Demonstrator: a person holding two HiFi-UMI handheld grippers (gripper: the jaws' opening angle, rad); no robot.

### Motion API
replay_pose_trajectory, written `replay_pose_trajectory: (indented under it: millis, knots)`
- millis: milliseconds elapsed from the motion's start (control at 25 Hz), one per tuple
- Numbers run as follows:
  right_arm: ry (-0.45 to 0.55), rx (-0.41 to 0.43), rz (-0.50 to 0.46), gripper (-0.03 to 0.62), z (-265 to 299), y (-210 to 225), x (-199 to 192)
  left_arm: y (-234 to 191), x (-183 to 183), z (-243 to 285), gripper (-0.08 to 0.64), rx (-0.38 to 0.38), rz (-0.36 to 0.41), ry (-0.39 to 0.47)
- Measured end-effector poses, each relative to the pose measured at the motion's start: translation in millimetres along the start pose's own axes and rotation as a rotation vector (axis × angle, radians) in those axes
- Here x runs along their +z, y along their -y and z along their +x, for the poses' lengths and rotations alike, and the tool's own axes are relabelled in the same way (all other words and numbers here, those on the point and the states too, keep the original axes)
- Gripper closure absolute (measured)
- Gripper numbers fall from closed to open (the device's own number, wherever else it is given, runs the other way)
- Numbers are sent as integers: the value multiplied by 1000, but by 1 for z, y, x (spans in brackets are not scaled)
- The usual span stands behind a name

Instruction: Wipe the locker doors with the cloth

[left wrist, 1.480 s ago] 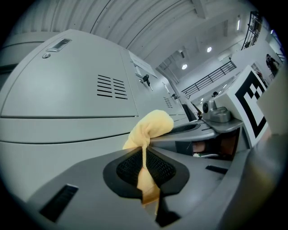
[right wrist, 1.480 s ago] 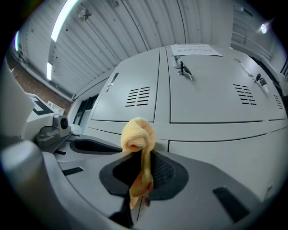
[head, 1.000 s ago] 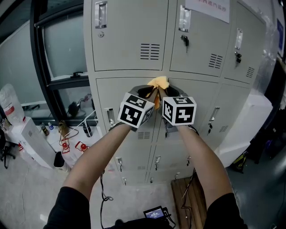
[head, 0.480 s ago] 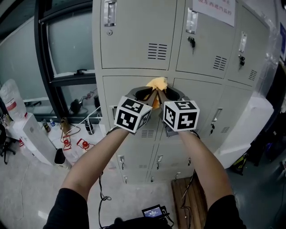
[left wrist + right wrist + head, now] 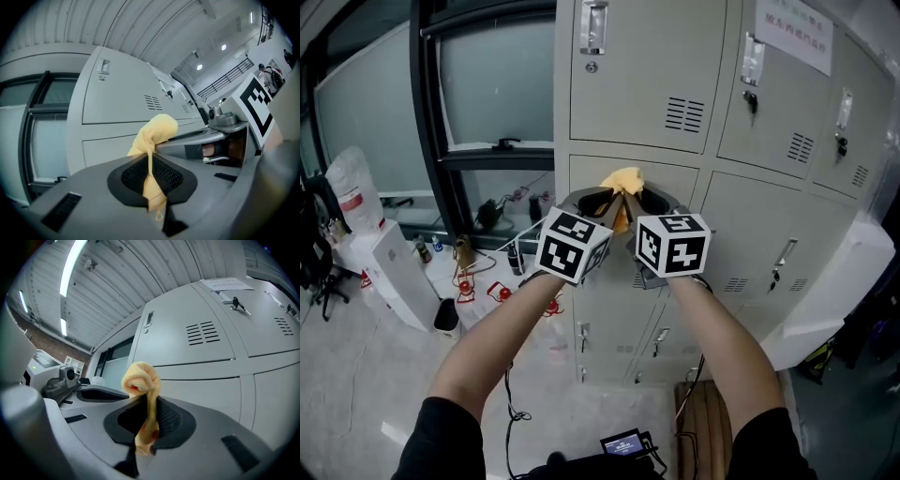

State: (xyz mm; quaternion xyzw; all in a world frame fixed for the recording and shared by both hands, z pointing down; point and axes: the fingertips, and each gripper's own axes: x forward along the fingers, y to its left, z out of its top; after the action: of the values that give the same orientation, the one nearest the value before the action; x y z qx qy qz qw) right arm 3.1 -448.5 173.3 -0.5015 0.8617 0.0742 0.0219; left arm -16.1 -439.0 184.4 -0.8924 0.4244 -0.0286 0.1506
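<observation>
Pale yellow cloth [image 5: 623, 180], light grey locker doors [image 5: 637, 84], grey left tool [image 5: 151, 157] and right tool [image 5: 149, 406], black-and-white square-patterned cubes [image 5: 572, 246], black window frame [image 5: 431, 112].

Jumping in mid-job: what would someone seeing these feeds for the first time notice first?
The yellow cloth stands out, bunched at the centre of the head view in front of the grey locker doors. The left gripper and right gripper sit side by side below it, each with its jaws closed on part of the cloth. Whether the cloth touches a door cannot be told.
</observation>
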Motion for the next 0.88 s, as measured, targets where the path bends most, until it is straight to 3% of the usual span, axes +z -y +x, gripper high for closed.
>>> replay_pose_trajectory:
  millis: [400,880]
  knots:
    - [-34,77,11,525,47,-56,-23,-54,-38,-36,522,81,-2,-58]
    - [-43,27,-31,525,66,-56,-38,-70,-59,-27,522,65,3,-73]
